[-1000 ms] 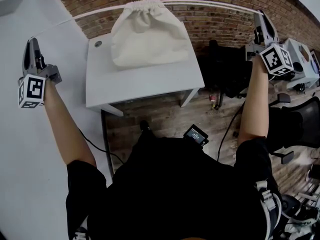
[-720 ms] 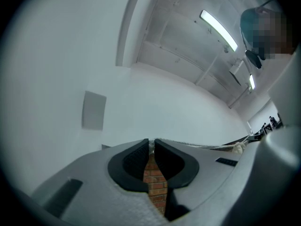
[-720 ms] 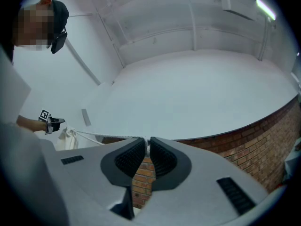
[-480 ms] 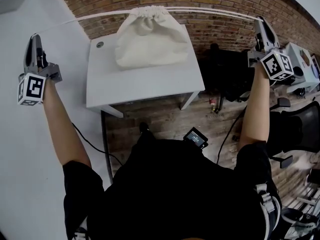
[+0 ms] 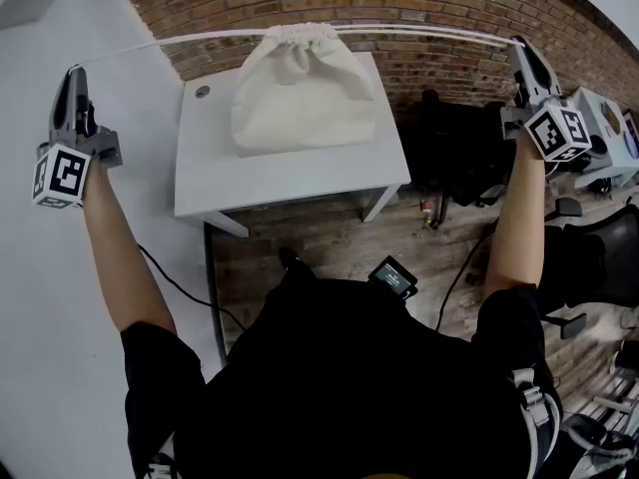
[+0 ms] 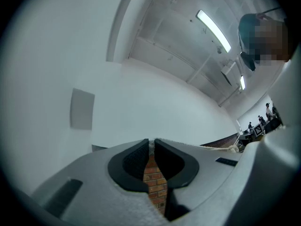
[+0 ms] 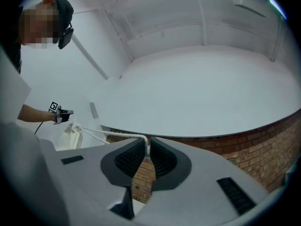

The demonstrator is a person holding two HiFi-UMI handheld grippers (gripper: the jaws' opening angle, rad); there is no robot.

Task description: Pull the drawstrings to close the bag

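Left tongs (image 5: pixel 73 73) and right tongs (image 5: pixel 520 48) each pinch a cord (image 7: pixel 114 133); we should pull evenly apart, the bag (image 5: pixel 300 88) between them seemingly almost cinched.

Your worktop (image 5: pixel 290 173): one, pale grey, upper centre of the head view, top edge by the brick wall (image 5: pixel 419 8). On it: one cream cloth bag (image 5: pixel 300 83), upper half, gathered neck uppermost; one small round cap (image 5: pixel 203 92), upper left corner.
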